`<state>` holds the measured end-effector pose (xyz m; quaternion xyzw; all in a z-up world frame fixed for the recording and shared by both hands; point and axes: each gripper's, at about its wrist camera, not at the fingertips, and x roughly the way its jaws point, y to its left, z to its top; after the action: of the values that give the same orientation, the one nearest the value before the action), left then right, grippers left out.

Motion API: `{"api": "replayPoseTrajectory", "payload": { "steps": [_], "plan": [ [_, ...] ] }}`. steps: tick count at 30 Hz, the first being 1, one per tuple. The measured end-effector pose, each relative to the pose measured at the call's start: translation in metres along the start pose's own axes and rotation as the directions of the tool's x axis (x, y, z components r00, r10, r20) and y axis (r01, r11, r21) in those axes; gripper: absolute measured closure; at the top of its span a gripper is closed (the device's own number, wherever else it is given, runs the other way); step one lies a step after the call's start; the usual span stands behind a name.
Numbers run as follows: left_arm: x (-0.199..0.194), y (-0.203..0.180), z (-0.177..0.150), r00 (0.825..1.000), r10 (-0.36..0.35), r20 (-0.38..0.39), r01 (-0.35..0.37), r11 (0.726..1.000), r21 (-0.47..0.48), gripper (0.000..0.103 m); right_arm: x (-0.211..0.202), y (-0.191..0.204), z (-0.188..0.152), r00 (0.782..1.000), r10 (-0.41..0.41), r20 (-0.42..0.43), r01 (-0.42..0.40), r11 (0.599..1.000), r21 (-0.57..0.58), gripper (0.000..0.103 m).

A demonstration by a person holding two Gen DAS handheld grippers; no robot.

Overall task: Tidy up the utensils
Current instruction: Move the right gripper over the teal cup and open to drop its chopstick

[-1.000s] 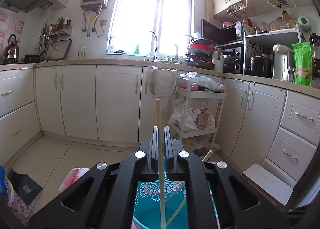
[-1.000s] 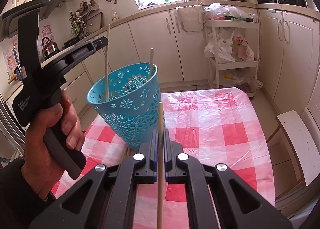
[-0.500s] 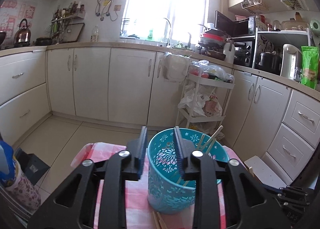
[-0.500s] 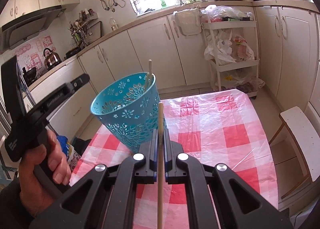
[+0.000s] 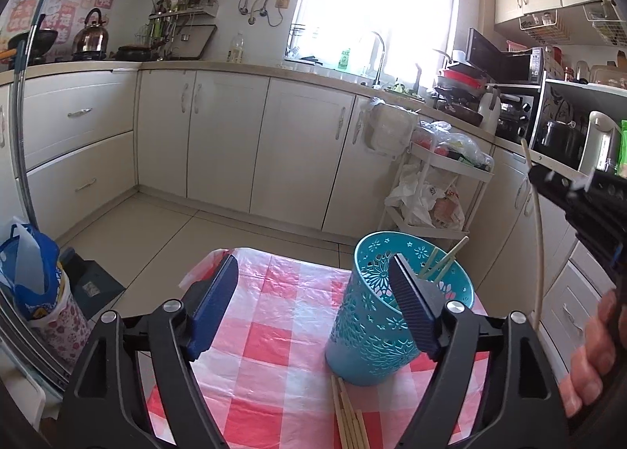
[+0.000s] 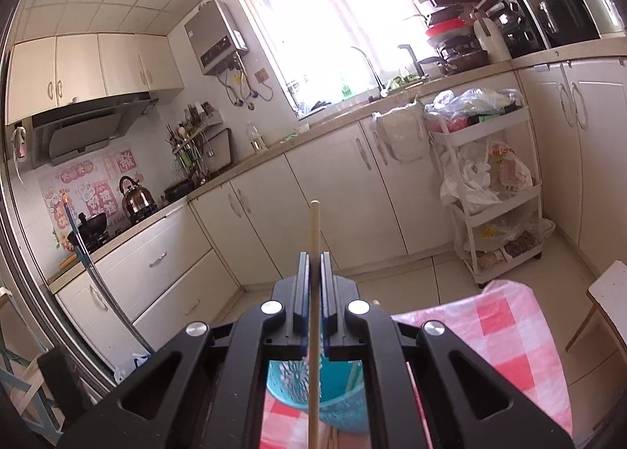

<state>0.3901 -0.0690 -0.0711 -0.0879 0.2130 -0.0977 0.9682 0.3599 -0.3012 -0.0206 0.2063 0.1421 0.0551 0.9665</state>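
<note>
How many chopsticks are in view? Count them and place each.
7, roughly: one chopstick clamped in the right gripper, two sticks leaning in the blue basket, about four in a bunch on the tablecloth. More may be hidden.

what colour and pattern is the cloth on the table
Red-and-white check; the tablecloth shows best in the left wrist view.

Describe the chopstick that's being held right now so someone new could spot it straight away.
Start at the red-checked table and the teal cutout basket standing on it. Above the basket, the right gripper pinches one pale wooden chopstick upright. Unlike the chopsticks leaning inside the basket or the bundle lying flat beside it, it hangs in mid-air.
</note>
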Motion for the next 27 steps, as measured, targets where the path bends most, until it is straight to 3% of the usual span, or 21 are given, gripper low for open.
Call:
{"api": "replayPoseTrajectory", "payload": {
  "steps": [6,11,20,24,27],
  "plan": [
    [0.004,0.015,0.006,0.999,0.034,-0.011,-0.034,0.999,-0.038,0.026,0.056,0.022,0.011,0.993,-0.089,0.071,0.094,0.993,-0.069,0.097],
    [0.011,0.01,0.005,0.991,0.13,-0.031,-0.128,0.991,0.047,0.025,0.093,0.023,-0.012,0.984,-0.177,0.011,0.177,0.976,-0.128,0.097],
    [0.014,0.001,0.005,0.989,0.142,-0.052,-0.136,0.985,0.102,0.023,0.094,0.014,-0.041,0.98,-0.195,-0.035,0.187,0.97,-0.157,0.096],
    [0.012,0.0,0.005,0.989,0.14,-0.052,-0.134,0.985,0.106,0.023,0.086,0.015,-0.046,0.984,-0.175,-0.041,0.167,0.974,-0.156,0.084],
    [0.012,0.0,0.005,0.989,0.14,-0.051,-0.134,0.985,0.105,0.022,0.076,0.017,-0.048,0.986,-0.16,-0.041,0.151,0.975,-0.162,0.084]
  ]
}}
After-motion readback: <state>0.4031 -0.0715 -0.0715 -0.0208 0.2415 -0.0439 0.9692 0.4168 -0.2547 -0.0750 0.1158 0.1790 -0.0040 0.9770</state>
